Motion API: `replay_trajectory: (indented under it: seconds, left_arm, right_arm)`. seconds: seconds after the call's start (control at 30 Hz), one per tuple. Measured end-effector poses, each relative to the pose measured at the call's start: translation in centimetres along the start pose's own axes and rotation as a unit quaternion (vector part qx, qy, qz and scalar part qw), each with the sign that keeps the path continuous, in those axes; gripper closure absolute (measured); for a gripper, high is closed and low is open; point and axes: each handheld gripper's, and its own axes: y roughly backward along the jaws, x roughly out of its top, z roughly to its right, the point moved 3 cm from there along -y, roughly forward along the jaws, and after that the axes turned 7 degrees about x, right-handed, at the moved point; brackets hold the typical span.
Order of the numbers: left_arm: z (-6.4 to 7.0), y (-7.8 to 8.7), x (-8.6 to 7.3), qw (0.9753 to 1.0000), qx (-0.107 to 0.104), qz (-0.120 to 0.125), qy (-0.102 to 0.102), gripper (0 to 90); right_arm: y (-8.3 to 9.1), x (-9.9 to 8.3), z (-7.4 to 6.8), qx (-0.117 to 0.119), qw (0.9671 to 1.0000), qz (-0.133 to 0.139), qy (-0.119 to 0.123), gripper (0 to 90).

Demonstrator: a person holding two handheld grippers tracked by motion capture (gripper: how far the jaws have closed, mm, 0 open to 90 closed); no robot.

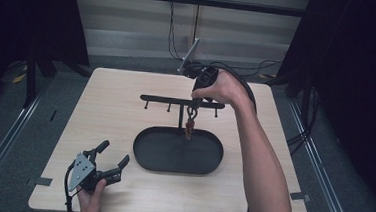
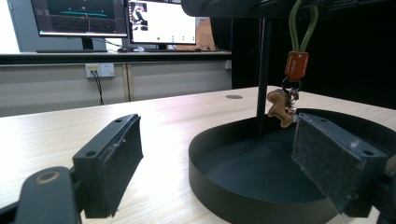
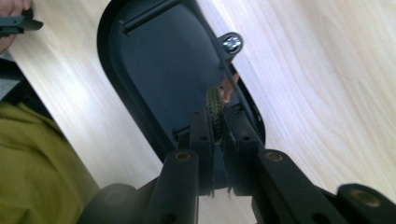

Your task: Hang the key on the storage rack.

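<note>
The right gripper (image 1: pixel 194 102) hung over the far side of the table (image 1: pixel 105 110), its jaws pinched on the green cord loop (image 3: pixel 215 114) of a keychain (image 1: pixel 189 126) — held from above, likely so the loop could be hooked on or lifted off the rack's crossbar (image 1: pixel 164 100). The small brown charm (image 2: pixel 279 108) dangled just above the black oval tray (image 1: pixel 152 156). The left gripper (image 1: pixel 113 162) rested at the near left, jaws spread and empty, probably waiting clear of the work.
</note>
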Motion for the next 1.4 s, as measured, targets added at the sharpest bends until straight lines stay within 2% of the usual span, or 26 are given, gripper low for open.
replay_trajectory:
  seconds: [0.4, 0.43, 0.57, 0.73, 0.9, 1.03, 1.13, 1.27, 1.33, 1.4]
  left_arm:
    - [0.0, 0.0, 0.0, 1.0, 0.003, 0.0, -0.001, 15.6]
    - [0.0, 0.0, 0.0, 1.0, 0.003, 0.002, 0.002, 15.6]
    - [0.0, 0.0, 0.0, 1.0, 0.003, -0.002, -0.002, 15.6]
    - [0.0, 0.0, 0.0, 1.0, 0.003, 0.0, 0.0, 15.6]
    - [0.0, 0.0, 0.0, 1.0, 0.0, -0.002, -0.002, 15.7]
    - [0.0, 0.0, 0.0, 1.0, -0.001, -0.002, -0.002, 15.6]
    - [0.0, 0.0, 0.0, 1.0, 0.0, -0.002, -0.002, 15.6]
    - [0.0, 0.0, 0.0, 1.0, -0.001, -0.002, -0.002, 15.7]
    - [-0.1, 0.1, 0.0, 1.0, 0.003, -0.002, -0.004, 15.7]
    - [0.0, 0.0, 0.0, 1.0, -0.001, -0.002, -0.002, 15.7]
  right_arm:
    - [0.1, -1.2, -0.3, 0.008, 0.9999, 0.007, -0.005, 75.0]
    - [0.1, -1.4, -0.3, 0.013, 0.9998, 0.006, -0.011, 74.3]
    - [0.1, -2.3, -0.3, 0.019, 0.9994, 0.025, -0.013, 66.7]
    - [0.0, -3.2, -0.7, 0.011, 0.9989, 0.04, -0.022, 52.8]
    - [-0.1, -4.1, -1.4, -0.004, 0.998, 0.062, -0.007, 43.8]
    - [-0.3, -5.0, -1.7, -0.007, 0.9955, 0.094, -0.005, 39.4]
    - [-0.9, -5.7, -1.9, -0.009, 0.9947, 0.103, -0.003, 37.5]
    - [-1.6, -6.4, -2.5, 0.005, 0.9916, 0.129, 0.002, 37.4]
    - [-1.9, -6.7, -2.8, -0.002, 0.9903, 0.139, 0.003, 36.7]
    - [-2.2, -7.0, -3.1, -0.001, 0.9876, 0.157, 0.005, 36.4]
